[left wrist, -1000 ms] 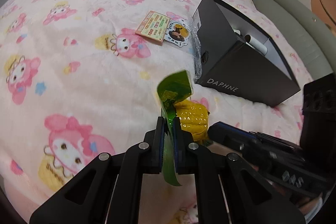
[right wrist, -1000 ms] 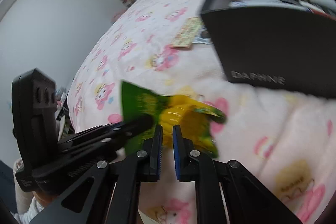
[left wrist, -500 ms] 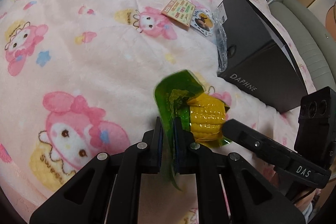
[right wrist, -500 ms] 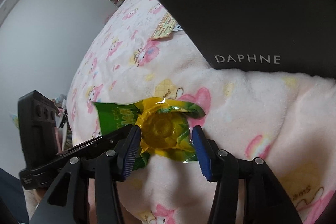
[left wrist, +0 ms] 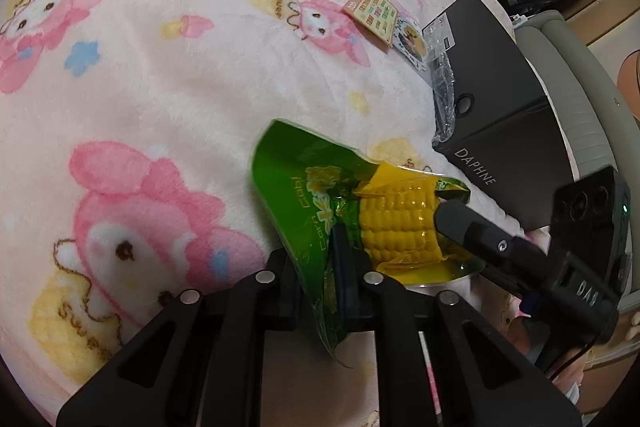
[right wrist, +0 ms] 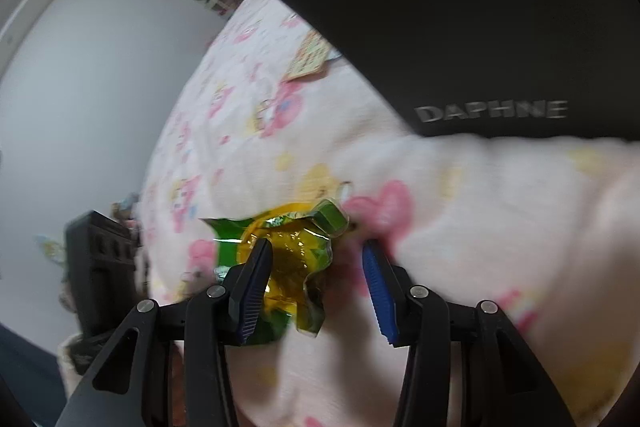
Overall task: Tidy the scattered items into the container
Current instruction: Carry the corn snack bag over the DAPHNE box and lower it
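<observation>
Left claw [left wrist: 320, 263] is clenched on the green flap of the corn packet [left wrist: 360, 215], which lies on the bed [left wrist: 180, 87] just near of the black box [left wrist: 500, 115]. Right claw [right wrist: 320, 279] is spread wide, its left finger touching the packet's end, its right finger apart from it. I judge the packet light but slippery (glossy vacuum film), the flap limp, the yellow cob firm; a grip across the cob should hold better than the film. White lettering on the box reads "DAPHNE". On the packet "Corn" is partly legible. Far off, by the box, lie a small printed card [left wrist: 372, 13] and a sticker [left wrist: 410, 39]; their writing is too small to read.
</observation>
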Demonstrator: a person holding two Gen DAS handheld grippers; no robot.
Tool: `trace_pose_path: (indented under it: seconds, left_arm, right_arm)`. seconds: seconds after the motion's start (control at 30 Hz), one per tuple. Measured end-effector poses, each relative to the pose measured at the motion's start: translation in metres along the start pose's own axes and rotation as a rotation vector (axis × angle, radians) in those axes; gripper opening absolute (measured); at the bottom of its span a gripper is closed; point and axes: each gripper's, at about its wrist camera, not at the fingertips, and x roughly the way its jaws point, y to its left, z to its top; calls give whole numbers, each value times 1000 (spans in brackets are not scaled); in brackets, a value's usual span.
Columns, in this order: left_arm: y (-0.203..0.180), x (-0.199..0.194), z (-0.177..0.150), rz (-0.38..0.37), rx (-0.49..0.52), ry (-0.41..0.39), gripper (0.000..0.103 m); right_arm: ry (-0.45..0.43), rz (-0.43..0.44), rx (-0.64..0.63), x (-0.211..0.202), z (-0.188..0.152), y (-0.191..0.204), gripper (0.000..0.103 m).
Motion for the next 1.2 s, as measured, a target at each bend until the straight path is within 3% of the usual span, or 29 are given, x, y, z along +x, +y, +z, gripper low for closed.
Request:
trace_pose_path:
  seconds: [0.07,0.17,0.37,0.6,0.77,0.9,1.2]
  left_arm:
    - [-4,-2,-2,11,3,-10,7]
    - [-14,-5,-3,39,22,-16,4]
    - [-40,-24,-8,12,51,-40,1]
    - [-87,-56,5,-4,107,-105,1]
    - [-134,-63,20,21,171,-134,1]
    - [-172,-57,28,-5,211,-165,1]
    - [-252,-3,54,-17,333,-90,1]
  right_arm:
    - [13,51,21,-1,1,-1,28]
    - [-1,65,18,-8,-4,2,27]
    - [-40,76,11,-37,-5,5,27]
    - [-84,89,-131,-82,14,30,27]
    - [-110,129,-189,-117,38,26,27]
    - [-145,125,-236,-146,56,19,27]
    - [-291,78,-132,-198,78,-32,27]
